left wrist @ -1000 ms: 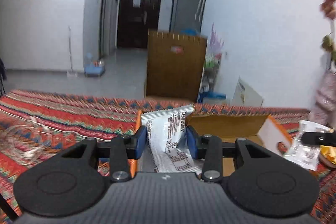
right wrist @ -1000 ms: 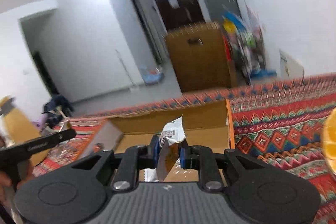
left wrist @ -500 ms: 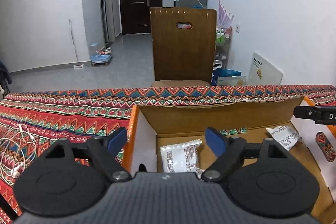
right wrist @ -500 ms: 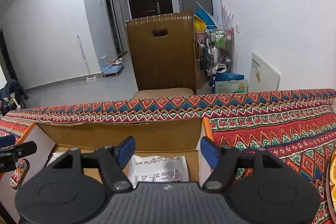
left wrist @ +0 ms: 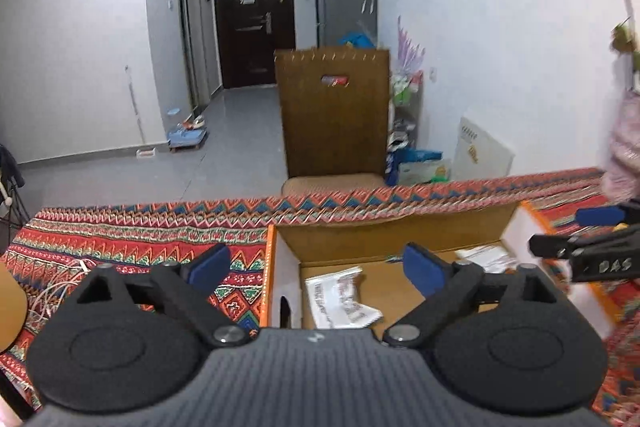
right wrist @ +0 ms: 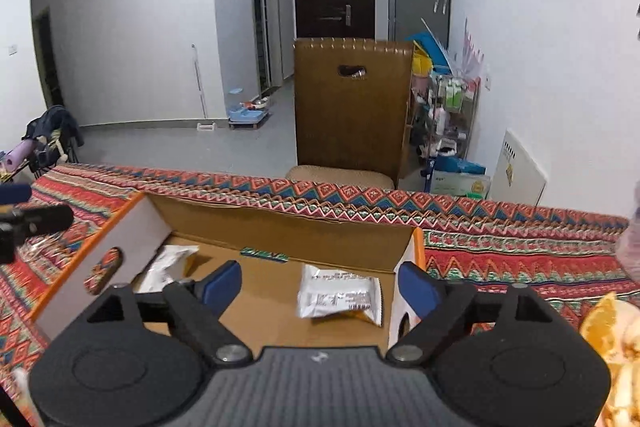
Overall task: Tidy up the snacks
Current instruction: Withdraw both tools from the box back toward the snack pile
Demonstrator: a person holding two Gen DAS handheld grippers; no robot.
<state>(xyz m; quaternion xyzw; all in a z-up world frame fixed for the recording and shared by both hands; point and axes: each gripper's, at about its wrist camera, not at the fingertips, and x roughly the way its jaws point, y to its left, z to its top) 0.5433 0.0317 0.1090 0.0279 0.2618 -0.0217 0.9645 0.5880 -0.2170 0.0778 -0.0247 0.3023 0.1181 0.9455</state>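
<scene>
Left wrist view first: at your far left a tangle of thin white cable (left wrist: 60, 291) lies on the red zigzag-patterned woven tablecloth (left wrist: 132, 239). Your left gripper (left wrist: 316, 269) has its blue-padded fingers (left wrist: 210, 267) spread wide and holds nothing; the left pad hangs over the cloth, the right one over the open orange-edged cardboard box (left wrist: 276, 267). Inside, a white printed foil snack packet (left wrist: 340, 297) lies flat on the box floor near the left wall, and a second white packet (left wrist: 484, 257) sits toward the right wall (motion blur leaves its print unreadable). Your right gripper's black finger (left wrist: 592, 255) crosses the box's right edge.

Right wrist view: the left tool's black tip (right wrist: 36, 221) shows at far left, above the cloth. In the box (right wrist: 416, 247), a crumpled white wrapper (right wrist: 166, 263) rests by the left wall and a silver-white snack packet (right wrist: 340, 295) lies flat near the right wall. Your right gripper (right wrist: 320, 281) is likewise wide and empty, straddling that right wall. What looks like an orange slice (right wrist: 604, 319) sits at far right.
</scene>
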